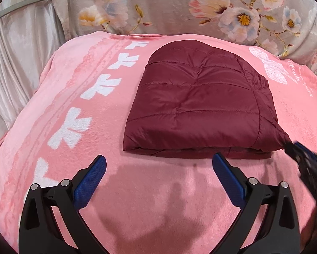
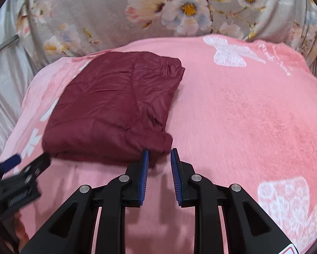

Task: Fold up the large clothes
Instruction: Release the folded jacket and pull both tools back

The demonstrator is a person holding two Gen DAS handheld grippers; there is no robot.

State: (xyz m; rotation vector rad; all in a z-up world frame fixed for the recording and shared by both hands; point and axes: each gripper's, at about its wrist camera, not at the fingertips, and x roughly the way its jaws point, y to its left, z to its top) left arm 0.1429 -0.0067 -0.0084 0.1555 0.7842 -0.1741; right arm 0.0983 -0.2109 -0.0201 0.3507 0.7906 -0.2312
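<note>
Here, from the left wrist: maroon quilted jacket (image 1: 197, 97) folded into a thick rectangular bundle, lying flat on a pink blanket (image 1: 154, 201) patterned with white bows. Left gripper (image 1: 159, 166) held low over the blanket, just short of the bundle's near folded edge, aimed forward along the bed. Jaws spread wide, blue pads (image 1: 90, 182) facing each other across bare pink blanket, nothing between them. Right gripper (image 1: 306, 160) blurred at the right edge, reaching in at the jacket's near right corner, where the fabric draws to a point against its tip. Beyond the blanket, a grey floral sheet (image 1: 169, 6); to the far left, pale satin fabric (image 1: 14, 67).

Next, from the right wrist: same jacket (image 2: 116, 108) up and to the left on the pink blanket (image 2: 243, 116), its stacked layers visible along the near edge. Right gripper (image 2: 158, 156) level and low, pointing at the near right corner of the bundle. Jaws parted by a narrow gap, the left pad touching or overlapping the corner fabric, the right pad clear of it; no pinch visible. Left gripper (image 2: 21, 165) blurred at the lower left, beside the bundle's near left corner; cannot tell its jaw state from this view.
</note>
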